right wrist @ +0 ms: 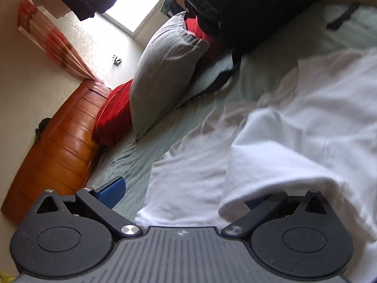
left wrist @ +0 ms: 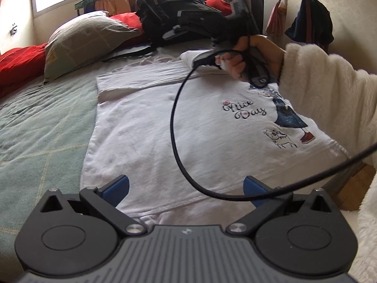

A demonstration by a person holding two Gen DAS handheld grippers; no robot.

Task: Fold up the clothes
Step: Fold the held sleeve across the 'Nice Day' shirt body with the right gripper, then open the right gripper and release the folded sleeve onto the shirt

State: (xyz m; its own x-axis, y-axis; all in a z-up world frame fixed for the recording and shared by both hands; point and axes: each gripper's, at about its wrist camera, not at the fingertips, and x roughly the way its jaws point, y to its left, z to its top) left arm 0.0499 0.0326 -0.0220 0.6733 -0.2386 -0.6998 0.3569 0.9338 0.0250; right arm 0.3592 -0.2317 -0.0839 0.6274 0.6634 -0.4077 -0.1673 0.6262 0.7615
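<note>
Fingers (left wrist: 122,188) of both grippers stand apart over the white T-shirt (left wrist: 200,122), its hem toward the left gripper (left wrist: 186,189).

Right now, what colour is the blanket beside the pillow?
Red blanket, clearest in the left wrist view, beside the grey pillow.

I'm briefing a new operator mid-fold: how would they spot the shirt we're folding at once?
Start at the bed with the green checked sheet. The white T-shirt lies flat on it, in front of the grey pillow and black backpack. It alone carries "Nice Day" in script beside a drawn figure in a blue skirt.
</note>
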